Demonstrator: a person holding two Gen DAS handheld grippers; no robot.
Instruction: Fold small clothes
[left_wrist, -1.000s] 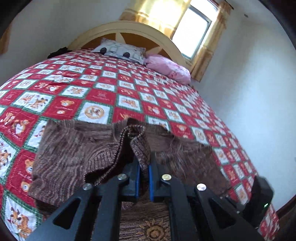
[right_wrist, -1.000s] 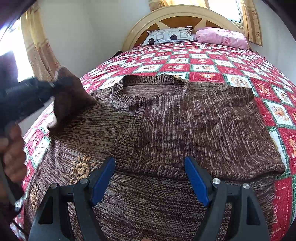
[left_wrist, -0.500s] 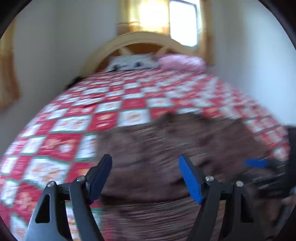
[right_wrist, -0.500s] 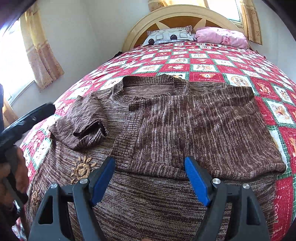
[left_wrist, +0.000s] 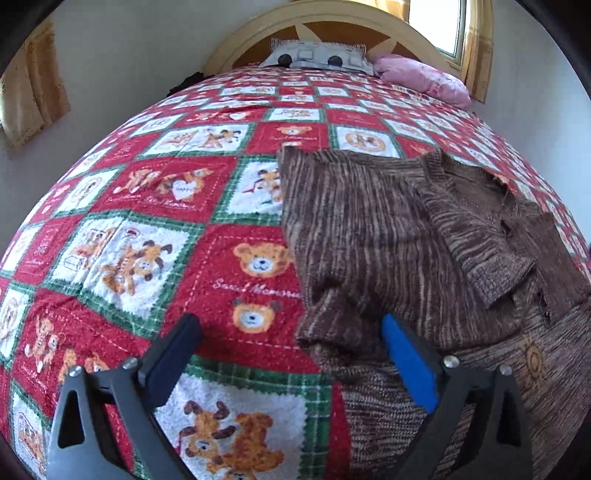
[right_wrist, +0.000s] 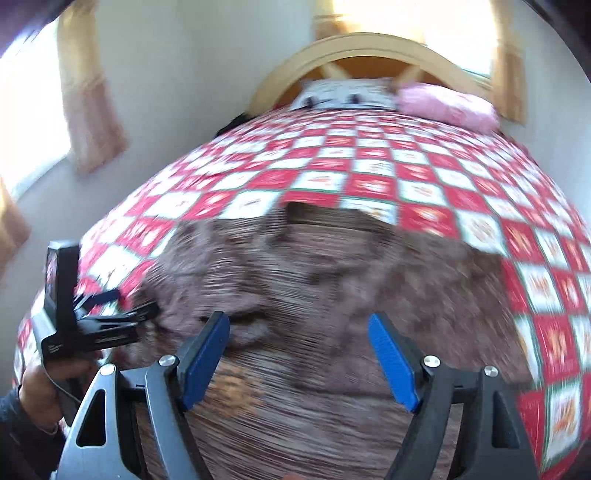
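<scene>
A brown knitted sweater lies flat on the bed, with both sleeves folded in over its body. My left gripper is open and empty, low over the sweater's left edge, its right finger beside a fold. In the blurred right wrist view the sweater fills the middle. My right gripper is open and empty above the sweater's lower part. The left gripper shows there at the left, at the sweater's side, held by a hand.
The bed has a red, white and green teddy-bear quilt. A grey pillow and a pink pillow lie by the curved wooden headboard. Curtained windows stand at the left and at the back right.
My left gripper let go of the left sleeve, which now lies folded on the sweater, and swung left and lower. My right gripper has begun moving; its view is now blurred.
</scene>
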